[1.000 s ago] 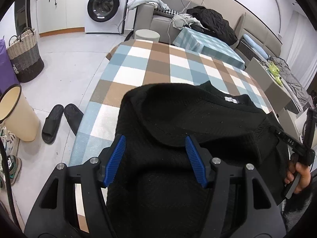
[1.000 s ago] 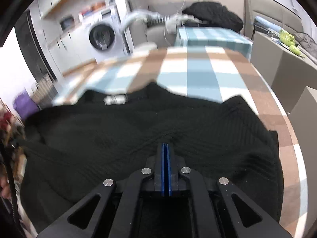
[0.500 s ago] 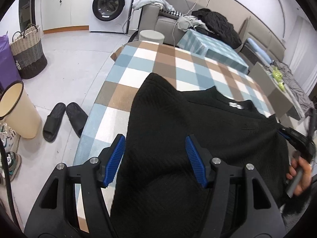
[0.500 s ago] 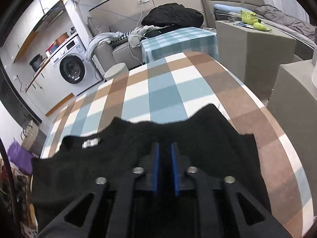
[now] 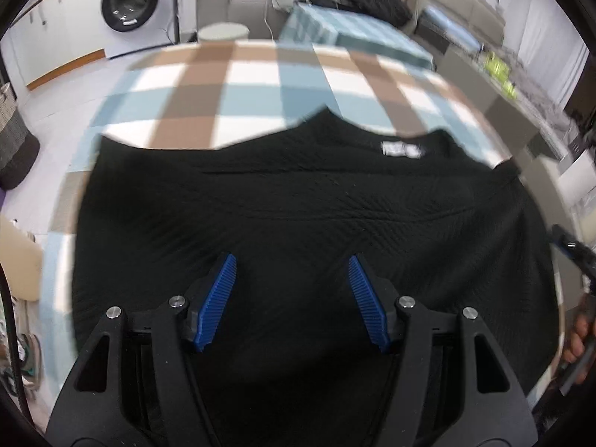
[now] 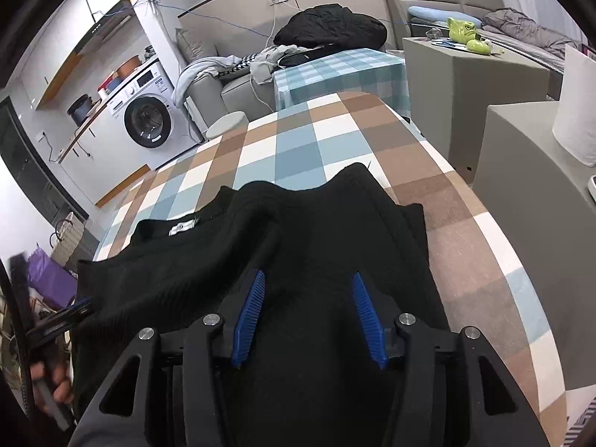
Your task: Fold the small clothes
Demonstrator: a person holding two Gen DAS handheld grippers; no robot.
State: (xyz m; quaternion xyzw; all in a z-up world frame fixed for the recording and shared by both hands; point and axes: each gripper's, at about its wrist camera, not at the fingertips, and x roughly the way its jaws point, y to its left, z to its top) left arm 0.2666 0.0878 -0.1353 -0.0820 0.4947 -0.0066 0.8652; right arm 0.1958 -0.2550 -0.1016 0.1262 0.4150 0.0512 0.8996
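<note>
Sweater (image 5: 298, 201), black knit, lies on my checked counter (image 5: 260, 85), its right side folded over the middle, so folding looks barely begun. My left hand-held gripper (image 5: 292, 298) and right hand-held gripper (image 6: 305, 316) hover wide apart, holding nothing.

Black knit sweater (image 5: 298, 208), label up, partly folded on checkered table (image 5: 253, 85)

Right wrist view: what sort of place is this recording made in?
Most likely a lived-in home, a combined laundry and living area. A washing machine stands under a counter, a sofa is heaped with clothes, and a black sweater lies on a table with a checked cloth.
</note>
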